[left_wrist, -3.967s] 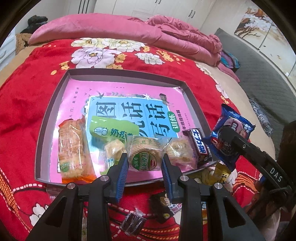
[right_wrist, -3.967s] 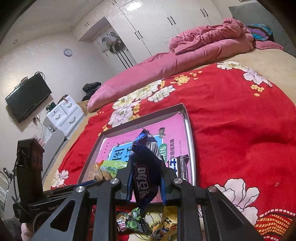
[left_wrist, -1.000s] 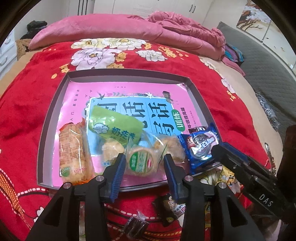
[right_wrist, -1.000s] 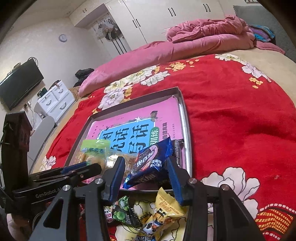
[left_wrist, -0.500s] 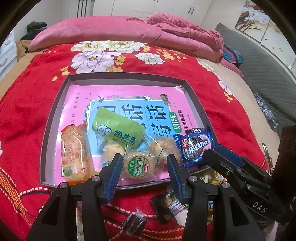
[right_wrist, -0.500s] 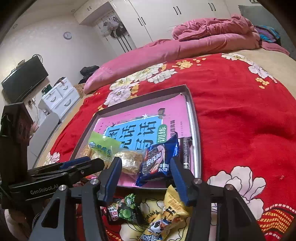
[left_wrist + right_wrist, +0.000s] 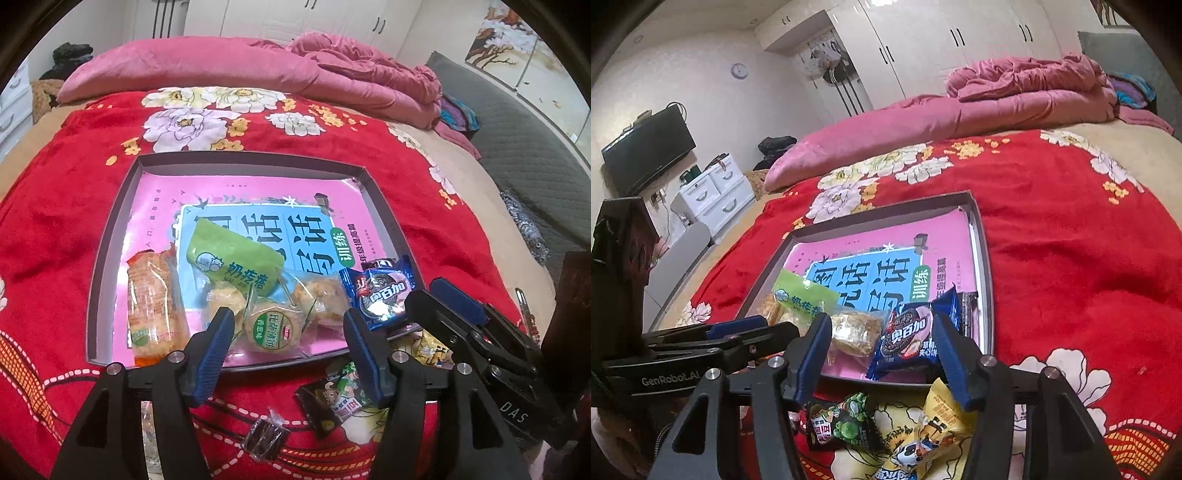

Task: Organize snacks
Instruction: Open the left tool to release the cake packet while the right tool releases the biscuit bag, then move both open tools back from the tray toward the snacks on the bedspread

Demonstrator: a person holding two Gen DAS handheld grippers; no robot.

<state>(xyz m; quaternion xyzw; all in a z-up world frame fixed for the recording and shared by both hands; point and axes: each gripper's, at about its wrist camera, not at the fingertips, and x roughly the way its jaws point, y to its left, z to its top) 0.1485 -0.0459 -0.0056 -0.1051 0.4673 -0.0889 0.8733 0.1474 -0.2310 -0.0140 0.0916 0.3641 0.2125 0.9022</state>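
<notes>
Snacks line the near edge of the tray (image 7: pixel 110 236) on the bed: orange pack (image 7: pixel 153 302), round pastry (image 7: pixel 271 328), blue cookie pack (image 7: pixel 908 338) at the near right corner. Left gripper (image 7: pixel 288 332) and right gripper (image 7: pixel 881 347), jaws just opened, hold nothing. A dark green packet (image 7: pixel 842 424) and yellow packet (image 7: pixel 938 424) await on the bedspread. The tray's far half lies open.

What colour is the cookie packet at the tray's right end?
Dark blue cookie packet with a pink patch; clearest in the right wrist view.
</notes>
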